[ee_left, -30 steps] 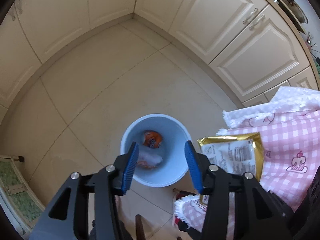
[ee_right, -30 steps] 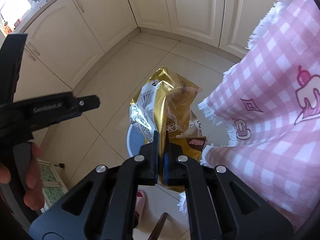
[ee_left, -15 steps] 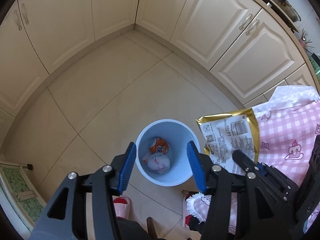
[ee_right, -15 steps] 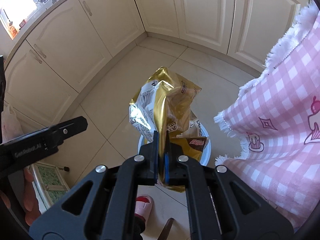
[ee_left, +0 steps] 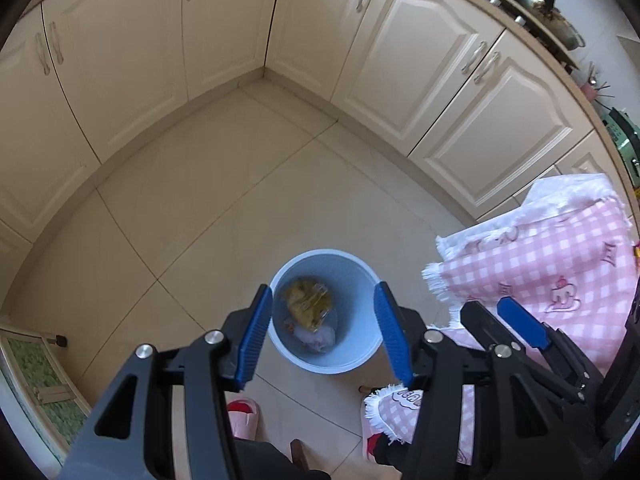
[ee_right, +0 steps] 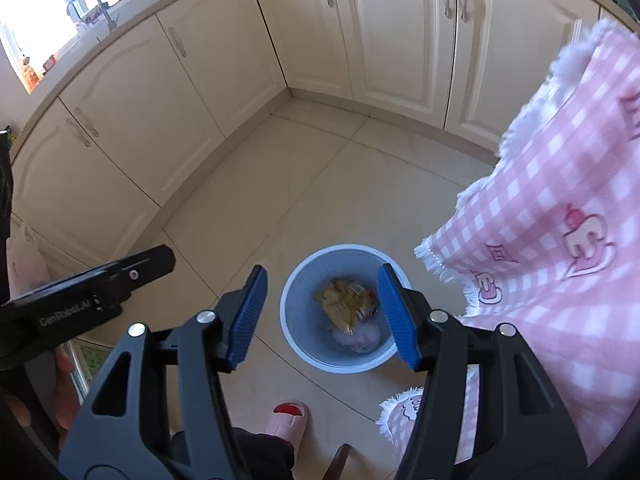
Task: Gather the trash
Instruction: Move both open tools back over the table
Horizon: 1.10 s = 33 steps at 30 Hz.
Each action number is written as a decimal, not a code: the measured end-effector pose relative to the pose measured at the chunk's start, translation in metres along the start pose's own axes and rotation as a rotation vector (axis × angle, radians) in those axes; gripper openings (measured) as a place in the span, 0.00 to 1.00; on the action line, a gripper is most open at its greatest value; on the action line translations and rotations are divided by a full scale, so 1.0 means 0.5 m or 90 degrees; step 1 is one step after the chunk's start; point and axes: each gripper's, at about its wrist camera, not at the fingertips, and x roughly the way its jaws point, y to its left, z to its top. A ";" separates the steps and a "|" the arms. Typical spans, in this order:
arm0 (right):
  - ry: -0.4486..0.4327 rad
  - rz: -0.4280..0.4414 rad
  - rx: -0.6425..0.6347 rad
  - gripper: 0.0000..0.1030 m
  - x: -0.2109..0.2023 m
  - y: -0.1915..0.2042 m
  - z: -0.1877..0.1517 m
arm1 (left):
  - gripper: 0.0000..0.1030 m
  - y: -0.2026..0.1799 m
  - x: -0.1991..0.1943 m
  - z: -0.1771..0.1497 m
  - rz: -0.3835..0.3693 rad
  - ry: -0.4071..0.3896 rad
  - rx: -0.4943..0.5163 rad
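Kitchen floor [ee_left: 208,216], cream tiles, runs into an inner corner of cream cabinets [ee_left: 404,64]. On the right side a pink checked tablecloth [ee_right: 560,248] w/ white fringe hangs over the bench edge, well above the floor. Pale blue bin [ee_left: 362,354] stands on the floor near the cloth's hanging edge, roughly mid-floor, well apart from the cabinet corner. Left tool [ee_left: 323,334] hangs above the bin, released, blue pads wide apart, nothing between them. Right tool [ee_right: 322,316] likewise over the bin, jaws spread, empty. Inside the bin: gold snack wrapper [ee_right: 347,303] lies crumpled on top, w/ a pale whitish-pink piece of soft trash [ee_right: 360,338] beside it toward the near wall; can't tell what that one is. Pink slipper [ee_right: 289,416] on the floor just in front of the bin. Judgement: wrapper counts as collected; more trash, if any, isn't in view. Such foil is prob. v. light, thin, crackly and slippery, not fragile; best pinched on a flat sealed edge or corner, not the puffy middle, which would likely slide out of the pads.
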 end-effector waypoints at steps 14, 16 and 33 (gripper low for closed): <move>-0.156 0.032 -0.016 0.58 -0.272 0.032 0.007 | 0.50 -0.077 -0.255 -0.029 -0.020 -0.155 0.060; -0.189 0.032 -0.023 0.60 -0.323 0.038 0.002 | 0.51 -0.097 -0.297 -0.035 -0.024 -0.184 0.065; -0.335 -0.131 0.043 0.72 -0.623 -0.224 -0.075 | 0.62 -0.451 -0.357 -0.114 -0.171 -0.174 0.231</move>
